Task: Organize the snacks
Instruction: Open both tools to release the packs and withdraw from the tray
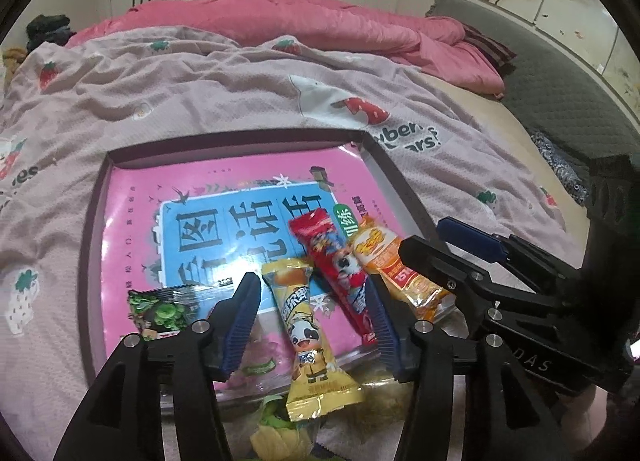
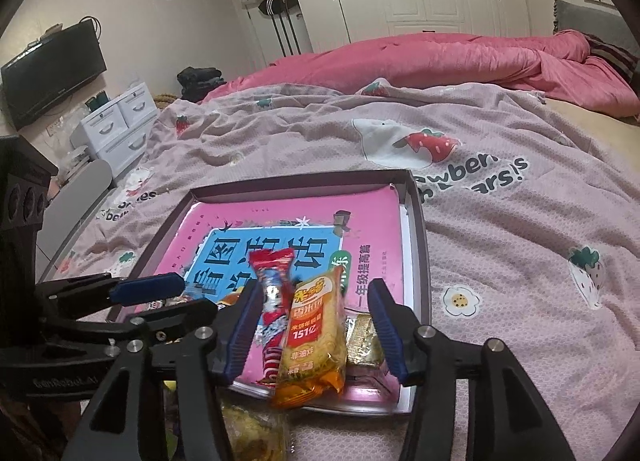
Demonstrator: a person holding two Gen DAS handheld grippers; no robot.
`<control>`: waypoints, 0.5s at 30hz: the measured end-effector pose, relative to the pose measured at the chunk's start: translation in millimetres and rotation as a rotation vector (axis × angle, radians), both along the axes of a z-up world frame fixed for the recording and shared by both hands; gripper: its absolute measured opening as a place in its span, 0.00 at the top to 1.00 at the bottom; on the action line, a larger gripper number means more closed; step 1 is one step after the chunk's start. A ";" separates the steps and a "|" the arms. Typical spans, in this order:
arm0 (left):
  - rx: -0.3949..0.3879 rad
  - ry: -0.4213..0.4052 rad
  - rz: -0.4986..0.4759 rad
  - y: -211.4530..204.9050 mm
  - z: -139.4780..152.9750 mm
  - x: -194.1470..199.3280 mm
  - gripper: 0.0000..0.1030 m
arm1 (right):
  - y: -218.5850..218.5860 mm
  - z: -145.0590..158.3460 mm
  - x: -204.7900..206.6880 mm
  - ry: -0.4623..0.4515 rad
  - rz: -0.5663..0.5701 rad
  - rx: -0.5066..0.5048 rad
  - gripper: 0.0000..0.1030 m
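A shallow tray [image 1: 96,197] [image 2: 420,221] lined with a pink book lies on the bed. On it lie a yellow snack packet [image 1: 308,333], a red snack stick [image 1: 340,261] [image 2: 274,301], an orange rice-cracker packet [image 1: 396,273] [image 2: 316,333], a green packet [image 1: 160,309] and a gold packet [image 2: 362,337]. My left gripper [image 1: 312,293] is open, its fingers either side of the yellow packet. My right gripper [image 2: 314,301] is open, its fingers either side of the red stick and the orange packet. Each gripper shows in the other's view, the right [image 1: 448,245] and the left [image 2: 168,297].
More snack packets [image 1: 280,429] [image 2: 256,433] lie on the bedsheet just in front of the tray. A pink quilt [image 2: 440,57] is bunched at the far side of the bed. White drawers [image 2: 116,125] and a TV [image 2: 52,73] stand to the left.
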State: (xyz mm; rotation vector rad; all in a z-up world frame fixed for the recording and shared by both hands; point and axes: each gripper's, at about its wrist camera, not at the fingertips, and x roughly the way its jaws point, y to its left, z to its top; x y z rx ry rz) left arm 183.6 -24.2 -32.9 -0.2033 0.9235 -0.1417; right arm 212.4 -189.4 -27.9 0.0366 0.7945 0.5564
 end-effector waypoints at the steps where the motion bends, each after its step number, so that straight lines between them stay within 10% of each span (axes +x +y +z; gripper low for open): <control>1: -0.002 -0.002 0.001 0.5 1.6 -0.3 0.45 | -0.5 1.6 -0.9 -0.005 -0.001 0.003 0.43; 15: 0.015 -0.027 0.037 20.2 23.4 -19.8 0.36 | -6.4 18.4 -18.4 -0.064 0.004 0.017 0.35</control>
